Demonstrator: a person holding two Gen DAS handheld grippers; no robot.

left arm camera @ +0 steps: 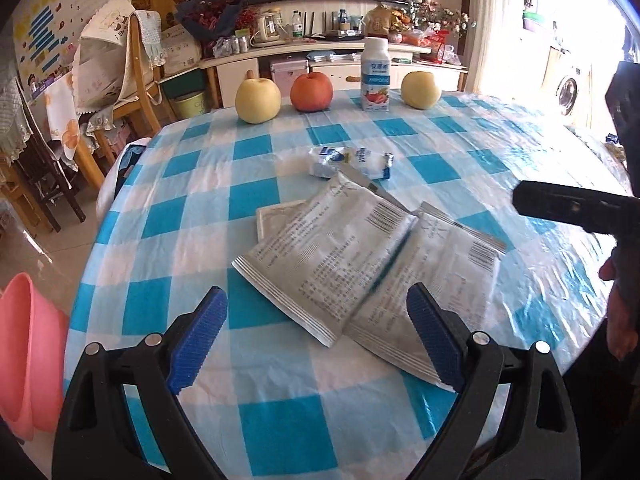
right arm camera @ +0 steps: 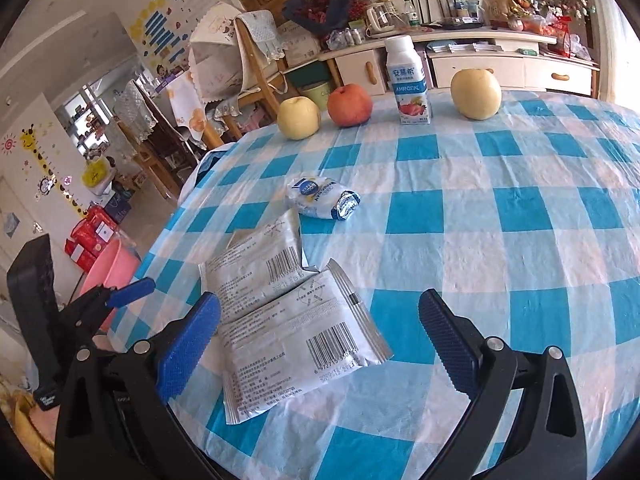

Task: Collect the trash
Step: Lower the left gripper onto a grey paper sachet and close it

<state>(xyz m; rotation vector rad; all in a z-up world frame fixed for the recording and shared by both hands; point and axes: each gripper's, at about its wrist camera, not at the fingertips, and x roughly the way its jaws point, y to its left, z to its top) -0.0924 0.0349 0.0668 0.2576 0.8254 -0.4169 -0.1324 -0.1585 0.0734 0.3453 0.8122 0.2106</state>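
Two flat grey foil packets lie overlapping on the blue-checked tablecloth: one (left arm camera: pixel 328 256) partly over the other (left arm camera: pixel 432 284); both also show in the right wrist view (right arm camera: pixel 256 264) (right arm camera: pixel 296 344). A crumpled white-and-blue wrapper (left arm camera: pixel 348 162) (right arm camera: pixel 322 198) lies just beyond them. A small white packet (left arm camera: pixel 272 218) peeks out under the left one. My left gripper (left arm camera: pixel 320 340) is open, low over the near edges of the packets. My right gripper (right arm camera: pixel 320 344) is open over the nearer packet. A pink bin (left arm camera: pixel 24 356) (right arm camera: pixel 110 276) stands beside the table at the left.
Two yellow apples (left arm camera: pixel 257 100) (left arm camera: pixel 421 90), a red apple (left arm camera: pixel 311 91) and a yogurt bottle (left arm camera: pixel 375 74) stand in a row at the table's far edge. Chairs (left arm camera: pixel 120 80) and a cabinet (left arm camera: pixel 320 56) stand beyond. The right gripper's body (left arm camera: pixel 576 208) shows at the right.
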